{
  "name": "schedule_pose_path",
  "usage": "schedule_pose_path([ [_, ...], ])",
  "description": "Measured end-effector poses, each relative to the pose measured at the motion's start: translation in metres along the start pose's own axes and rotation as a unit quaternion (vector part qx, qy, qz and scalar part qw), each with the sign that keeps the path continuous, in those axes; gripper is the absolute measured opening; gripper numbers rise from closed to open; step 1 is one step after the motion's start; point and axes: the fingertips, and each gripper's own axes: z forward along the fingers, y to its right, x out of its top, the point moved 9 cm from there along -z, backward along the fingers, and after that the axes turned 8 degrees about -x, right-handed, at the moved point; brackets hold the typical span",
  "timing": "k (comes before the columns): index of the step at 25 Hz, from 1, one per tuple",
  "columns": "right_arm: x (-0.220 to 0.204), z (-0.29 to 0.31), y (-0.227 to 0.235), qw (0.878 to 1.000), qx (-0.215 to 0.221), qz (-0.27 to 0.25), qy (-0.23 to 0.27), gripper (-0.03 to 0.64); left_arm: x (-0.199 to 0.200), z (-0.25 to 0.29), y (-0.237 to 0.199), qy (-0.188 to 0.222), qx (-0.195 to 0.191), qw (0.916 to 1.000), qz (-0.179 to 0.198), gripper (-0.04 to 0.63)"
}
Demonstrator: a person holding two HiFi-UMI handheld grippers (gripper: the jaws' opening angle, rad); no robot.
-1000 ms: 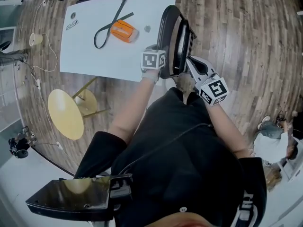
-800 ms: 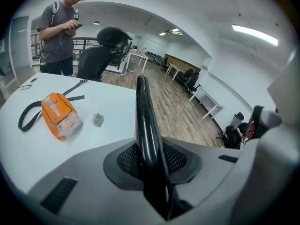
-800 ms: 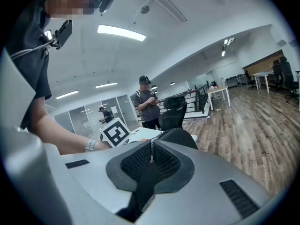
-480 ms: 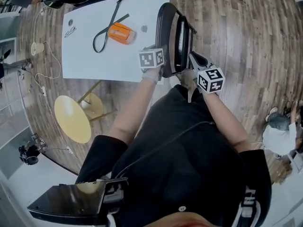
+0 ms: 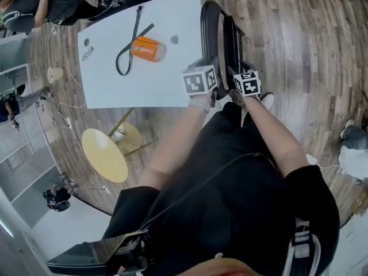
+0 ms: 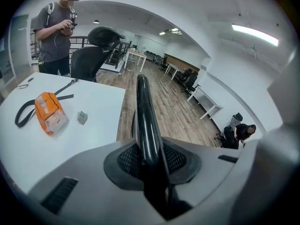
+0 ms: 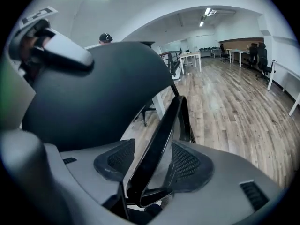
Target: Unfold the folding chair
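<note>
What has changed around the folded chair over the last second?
The right hand-held gripper moved in beside the left hand-held gripper, jaws opening round a bar of the chair. The left one still grips the chair's tube; the chair stays folded by the table.

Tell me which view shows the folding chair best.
Head view: nearly the whole chair, folded, beside the table. Left gripper view shows only one black tube; right gripper view, a bar and dark panel.

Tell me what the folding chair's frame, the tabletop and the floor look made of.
Folding chair frame: glossy black tube, probably painted metal, given sharp highlights. Tabletop: smooth matte white, likely laminate. Floor: grainy brown planks, wood or wood-look vinyl; can't tell.
</note>
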Motion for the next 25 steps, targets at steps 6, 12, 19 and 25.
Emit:
schedule_pose_path([
  [6, -0.016, 0.047, -0.004, 0.999, -0.014, 0.004, -0.044, 0.282, 0.000, 0.001, 0.006, 0.006, 0.000, 1.0000, -0.001, 0.079],
  [12, -0.018, 0.071, -0.015, 0.997, -0.038, -0.023, -0.062, 0.285, 0.000, 0.004, 0.007, 0.010, -0.004, 0.9999, 0.000, 0.080],
  [19, -0.016, 0.073, -0.022, 0.991, -0.088, -0.043, -0.093, 0.273, -0.003, 0.002, 0.003, 0.016, -0.007, 0.9998, 0.007, 0.080],
  [25, -0.018, 0.073, -0.011, 0.994, -0.069, -0.021, -0.083, 0.253, -0.004, 0.003, 0.004, 0.031, -0.008, 0.9994, 0.010, 0.080],
])
